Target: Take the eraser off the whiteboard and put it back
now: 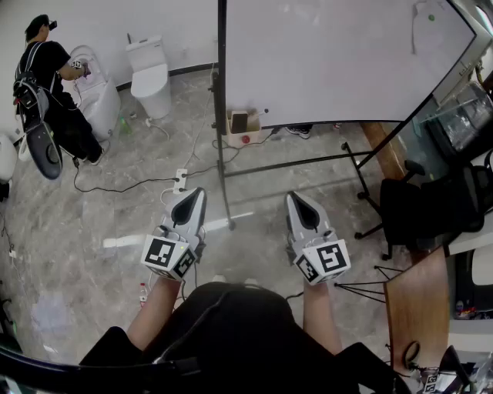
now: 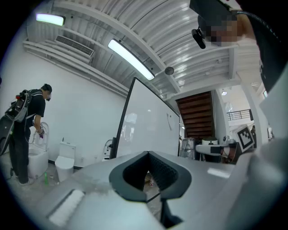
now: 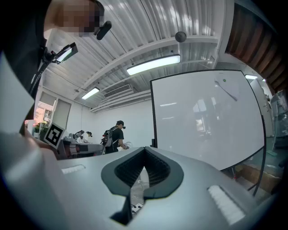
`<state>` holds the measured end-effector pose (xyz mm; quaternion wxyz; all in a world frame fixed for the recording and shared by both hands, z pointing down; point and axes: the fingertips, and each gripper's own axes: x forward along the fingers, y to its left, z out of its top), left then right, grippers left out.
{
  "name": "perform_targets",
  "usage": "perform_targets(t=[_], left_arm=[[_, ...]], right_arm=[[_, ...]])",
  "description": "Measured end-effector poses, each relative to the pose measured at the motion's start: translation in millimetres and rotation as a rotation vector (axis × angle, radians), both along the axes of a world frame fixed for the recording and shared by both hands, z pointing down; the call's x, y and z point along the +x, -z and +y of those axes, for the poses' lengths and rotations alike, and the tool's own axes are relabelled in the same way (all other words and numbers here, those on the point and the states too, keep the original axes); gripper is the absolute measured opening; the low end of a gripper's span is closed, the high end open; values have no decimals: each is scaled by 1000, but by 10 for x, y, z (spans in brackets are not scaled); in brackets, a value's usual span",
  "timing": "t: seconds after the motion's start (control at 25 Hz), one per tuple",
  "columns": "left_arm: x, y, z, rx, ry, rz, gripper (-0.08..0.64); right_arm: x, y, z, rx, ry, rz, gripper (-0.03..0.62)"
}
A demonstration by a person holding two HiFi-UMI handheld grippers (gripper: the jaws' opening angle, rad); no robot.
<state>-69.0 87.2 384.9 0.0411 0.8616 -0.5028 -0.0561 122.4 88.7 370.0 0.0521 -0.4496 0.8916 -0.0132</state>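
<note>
At 10 o'clock in my head view, a person in black (image 1: 48, 85) bends over a white toilet, and a second toilet (image 1: 150, 77) stands just beside it at 11 o'clock against the wall. A dark cable (image 1: 115, 188) trails across the marbled floor (image 1: 85, 246) toward me.

Nearer, at 7 o'clock, I hold the left gripper (image 1: 196, 192) level with its jaws closed tip to tip and nothing between them. Its own view looks past the joined tips at the whiteboard's edge.

The whiteboard (image 1: 331, 54) fills 12 to 1 o'clock on a dark frame. A small cardboard box (image 1: 240, 127) sits at its lower left corner.

I cannot pick out the eraser for certain. The only marks I see on the board are a green dot (image 1: 431, 17) and a faint pale outline by its top right corner, well apart from both grippers.

At 5 o'clock the right gripper (image 1: 296, 197) also points level, jaws closed on nothing and facing the board. A black office chair (image 1: 431, 208) stands at 3 o'clock, and a wooden desk (image 1: 416, 308) is at 4 o'clock.
</note>
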Motion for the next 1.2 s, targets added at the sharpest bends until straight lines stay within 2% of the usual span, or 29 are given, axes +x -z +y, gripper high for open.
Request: perform_targets(t=[0.56,1.2], left_arm=[[123,-7,67,-3,-8,2,3],[361,-36,74,-7,48,-22,3]], right_arm=[[127,10,44,4,-2,-40,9],[396,5,-43,9,37,-67,9]])
